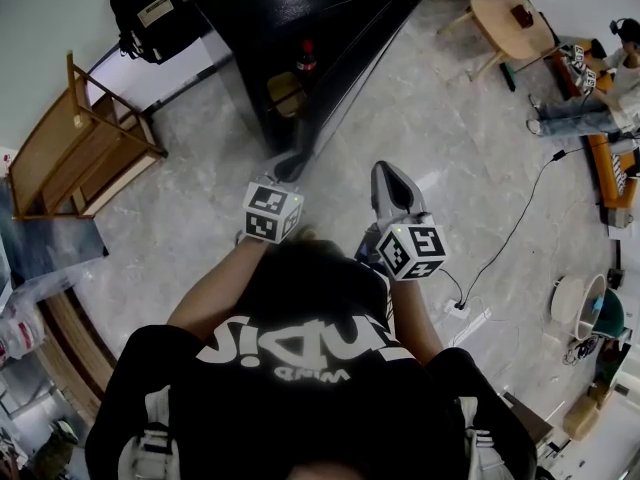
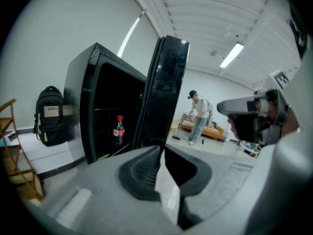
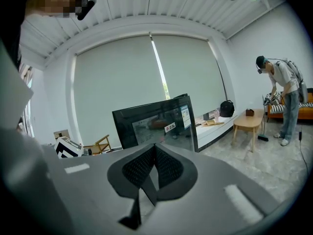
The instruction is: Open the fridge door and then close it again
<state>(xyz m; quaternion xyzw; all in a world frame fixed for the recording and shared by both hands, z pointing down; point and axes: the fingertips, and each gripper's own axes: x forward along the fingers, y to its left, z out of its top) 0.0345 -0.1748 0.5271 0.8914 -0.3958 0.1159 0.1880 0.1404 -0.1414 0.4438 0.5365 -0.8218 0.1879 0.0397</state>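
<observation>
Counts: one black fridge (image 1: 290, 8) with one door (image 1: 350, 63), one cola bottle (image 1: 306, 58), one black backpack (image 1: 150, 13). Two grippers, the left gripper (image 1: 285, 165) and the right gripper (image 1: 388, 173). One wooden chair (image 1: 80, 153), one round wooden table (image 1: 510, 23), one orange sofa (image 2: 217, 131), one power strip (image 1: 470, 320). Two people: the wearer (image 1: 300, 368) and a second person (image 1: 600, 93).
</observation>
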